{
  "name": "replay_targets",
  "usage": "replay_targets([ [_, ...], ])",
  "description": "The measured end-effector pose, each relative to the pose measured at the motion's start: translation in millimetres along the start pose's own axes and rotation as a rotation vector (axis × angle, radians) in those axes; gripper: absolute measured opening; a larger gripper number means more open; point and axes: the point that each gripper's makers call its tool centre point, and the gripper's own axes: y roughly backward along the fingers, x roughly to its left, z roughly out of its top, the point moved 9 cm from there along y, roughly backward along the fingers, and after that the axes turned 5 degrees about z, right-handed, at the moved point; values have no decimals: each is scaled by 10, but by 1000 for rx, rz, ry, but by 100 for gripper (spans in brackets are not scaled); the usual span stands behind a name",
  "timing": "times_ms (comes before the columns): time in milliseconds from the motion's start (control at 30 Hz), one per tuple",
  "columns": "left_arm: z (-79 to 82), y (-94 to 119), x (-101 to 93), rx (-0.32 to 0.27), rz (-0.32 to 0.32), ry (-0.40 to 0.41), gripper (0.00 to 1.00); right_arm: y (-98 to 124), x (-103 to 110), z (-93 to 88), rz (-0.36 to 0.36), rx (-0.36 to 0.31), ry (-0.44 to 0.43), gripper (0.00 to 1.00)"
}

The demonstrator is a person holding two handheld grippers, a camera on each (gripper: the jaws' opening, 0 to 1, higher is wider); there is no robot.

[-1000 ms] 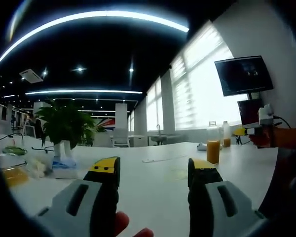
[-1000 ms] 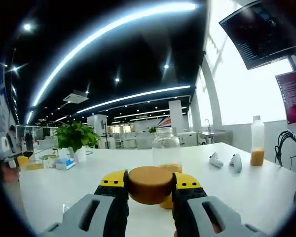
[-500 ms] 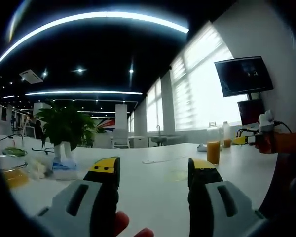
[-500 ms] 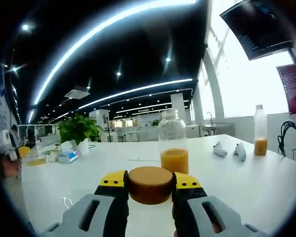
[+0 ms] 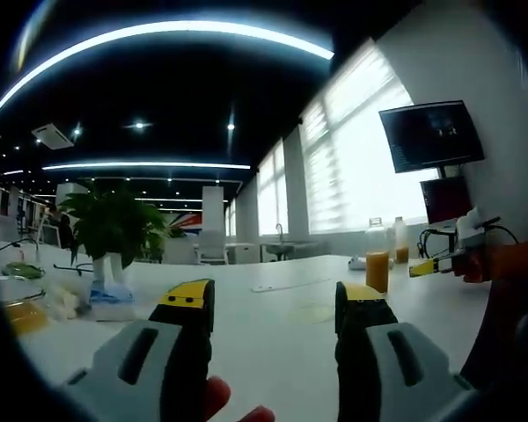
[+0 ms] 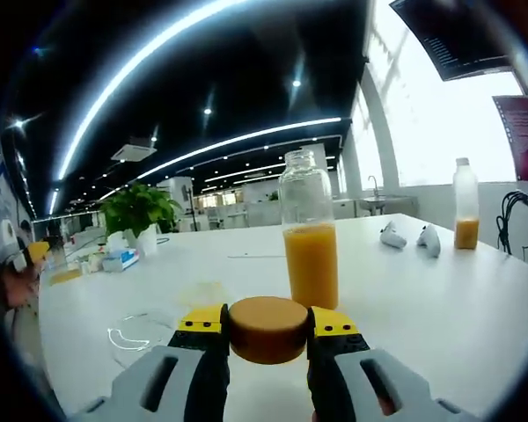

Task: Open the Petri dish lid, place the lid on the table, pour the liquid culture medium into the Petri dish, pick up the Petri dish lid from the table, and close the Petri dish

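My right gripper point(image 6: 268, 327) is shut on a round orange-brown bottle cap point(image 6: 267, 327), low over the white table point(image 6: 440, 308). Just beyond it stands an uncapped glass bottle point(image 6: 310, 230), half full of orange liquid. To the left, a faint yellowish Petri dish point(image 6: 200, 294) lies on the table, and a clear lid point(image 6: 133, 337) rests nearer me. My left gripper point(image 5: 273, 303) is open and holds nothing, just above the table. Ahead of it I see the Petri dish point(image 5: 316, 310), the bottle point(image 5: 377, 258), and the right gripper point(image 5: 440, 263) in a hand.
A second small bottle of orange liquid point(image 6: 464, 229) and two white handheld devices point(image 6: 408, 238) sit at the far right. A potted plant point(image 5: 114, 230), a tissue pack point(image 5: 113, 297) and some yellow dishes point(image 5: 22, 314) stand at the left. A monitor point(image 5: 431, 134) hangs on the wall.
My right gripper has come down lower with the cap, so the bottle now rises higher and larger behind it. The left gripper has stayed open and still.
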Motion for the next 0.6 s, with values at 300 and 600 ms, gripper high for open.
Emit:
replay_targets([
  [300,4,7,2,-1,2,0,47,-2,41,-143,3,42,-9,30],
  [600,27,-11,-1,-2,0,-8,47,15,101,-226,11,54,-16,30],
])
